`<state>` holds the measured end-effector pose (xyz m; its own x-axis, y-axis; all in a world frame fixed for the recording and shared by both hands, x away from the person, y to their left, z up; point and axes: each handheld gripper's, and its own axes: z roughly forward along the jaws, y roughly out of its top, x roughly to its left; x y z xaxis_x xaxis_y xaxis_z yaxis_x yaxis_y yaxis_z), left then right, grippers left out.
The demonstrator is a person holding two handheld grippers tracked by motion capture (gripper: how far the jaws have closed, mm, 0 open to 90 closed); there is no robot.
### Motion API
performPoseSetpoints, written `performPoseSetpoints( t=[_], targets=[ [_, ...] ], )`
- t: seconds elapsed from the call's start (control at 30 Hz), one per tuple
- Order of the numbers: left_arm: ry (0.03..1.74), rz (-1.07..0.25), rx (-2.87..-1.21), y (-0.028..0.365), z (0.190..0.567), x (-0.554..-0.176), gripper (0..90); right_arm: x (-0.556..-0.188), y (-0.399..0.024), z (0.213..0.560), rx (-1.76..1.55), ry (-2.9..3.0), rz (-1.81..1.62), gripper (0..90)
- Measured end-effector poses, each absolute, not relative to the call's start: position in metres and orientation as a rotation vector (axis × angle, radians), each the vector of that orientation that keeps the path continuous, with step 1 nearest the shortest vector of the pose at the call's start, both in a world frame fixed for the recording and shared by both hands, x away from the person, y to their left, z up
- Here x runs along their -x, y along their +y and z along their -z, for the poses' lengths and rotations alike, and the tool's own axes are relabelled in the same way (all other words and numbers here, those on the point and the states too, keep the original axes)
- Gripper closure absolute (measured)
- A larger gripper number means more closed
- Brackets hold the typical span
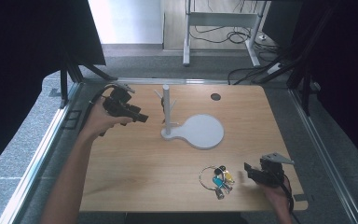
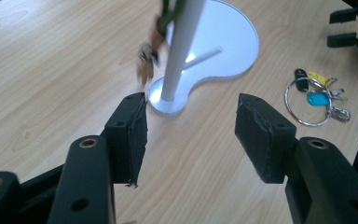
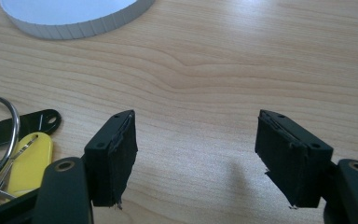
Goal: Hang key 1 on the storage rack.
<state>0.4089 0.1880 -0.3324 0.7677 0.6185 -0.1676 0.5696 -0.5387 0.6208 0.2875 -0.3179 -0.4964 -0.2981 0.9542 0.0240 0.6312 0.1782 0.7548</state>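
Your left gripper [image 1: 142, 117] has its jaws spread and empty beside the white peg stand [image 1: 168, 114], where one small key bunch [image 2: 148, 53] hangs. Next, pinch the key ring [image 1: 216, 178] near the tabletop's near edge; your right gripper [image 1: 248, 169], jaws also spread, waits beside it.

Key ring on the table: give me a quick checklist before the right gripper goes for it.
1. Right gripper open, nothing between its jaws: ok.
2. Key ring lies flat on the table, beside the right gripper, free of the stand: ok.
3. Ring lined up between the right gripper's jaws: not ok; in the right gripper view it sits off to the left.
4. Left gripper open and off the stand: ok.
5. First key bunch hanging on the stand: ok, though blurred.
6. Free peg left on the stand: cannot tell.
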Motion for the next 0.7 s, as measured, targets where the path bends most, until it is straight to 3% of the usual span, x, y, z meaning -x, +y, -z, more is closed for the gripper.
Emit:
performPoseSetpoints(
  t=[0.7],
  targets=[
    [0.853,-0.135,-2.289,0.194,0.341,-0.355,43.0,-0.283,-0.317,0.493,-1.468,2.001,-0.949,30.0]
  ],
)
